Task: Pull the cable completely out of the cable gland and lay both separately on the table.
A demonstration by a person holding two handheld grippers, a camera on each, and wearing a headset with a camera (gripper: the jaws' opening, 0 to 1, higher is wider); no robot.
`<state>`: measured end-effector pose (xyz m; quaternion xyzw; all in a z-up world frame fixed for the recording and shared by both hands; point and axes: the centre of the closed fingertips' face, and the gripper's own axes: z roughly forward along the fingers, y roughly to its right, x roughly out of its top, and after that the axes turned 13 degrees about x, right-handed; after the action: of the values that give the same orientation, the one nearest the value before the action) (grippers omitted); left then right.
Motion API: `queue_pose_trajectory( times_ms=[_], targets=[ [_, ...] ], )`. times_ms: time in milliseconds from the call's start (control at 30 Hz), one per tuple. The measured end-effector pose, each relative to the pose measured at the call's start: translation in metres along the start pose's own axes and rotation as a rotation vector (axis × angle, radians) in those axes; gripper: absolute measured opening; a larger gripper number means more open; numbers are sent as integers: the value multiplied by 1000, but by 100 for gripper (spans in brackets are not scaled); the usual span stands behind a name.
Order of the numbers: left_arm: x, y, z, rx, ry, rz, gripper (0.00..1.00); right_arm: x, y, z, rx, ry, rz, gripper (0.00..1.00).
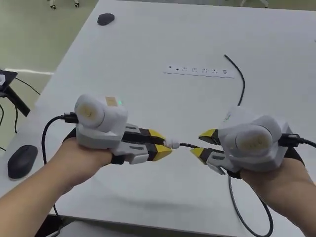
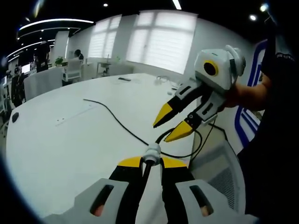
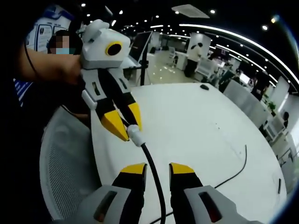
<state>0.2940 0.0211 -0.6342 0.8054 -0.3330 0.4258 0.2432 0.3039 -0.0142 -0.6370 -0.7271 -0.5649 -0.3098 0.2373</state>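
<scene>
No legible text anywhere

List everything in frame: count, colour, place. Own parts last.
table: 1, white, under everything
socket strip: 1, white, set in the table's middle
mouse: 2, black, one at the far corner, one at the near left edge
cable: 1, black, from the gland out between the right jaws, far end lying on the table
cable gland: 1, white, in the left jaws, cable not yet out
left hand-held gripper: 1, white with yellow tips, shut on the gland
right hand-held gripper: 1, same colours, open around the cable
left hand, right hand: 2, each holding a gripper
</scene>
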Motion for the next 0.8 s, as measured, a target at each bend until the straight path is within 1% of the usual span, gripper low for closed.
queue_pose_trajectory(
  times_ms=[100, 267, 400, 467, 533, 800],
  targets=[
    [-1, 1, 0, -1, -4, 2, 14, 2, -3, 5, 11, -12, -23, 15],
    [-2, 5, 2, -7, -7, -6, 14, 5, -8, 10, 29, -19, -36, 9],
    [-3, 6, 2, -13, -10, -2, 14, 5, -12, 15, 37, -31, -55, 7],
    [-3, 6, 3, -14, -9, -4, 14, 5, -13, 16, 39, -31, -63, 3],
    [-3, 6, 3, -14, -14, -3, 14, 5, -13, 16, 35, -35, -68, 3],
    [-4, 6, 3, -14, -10, 9, 14, 3, -13, 16, 40, -20, -42, 2]
  ],
)
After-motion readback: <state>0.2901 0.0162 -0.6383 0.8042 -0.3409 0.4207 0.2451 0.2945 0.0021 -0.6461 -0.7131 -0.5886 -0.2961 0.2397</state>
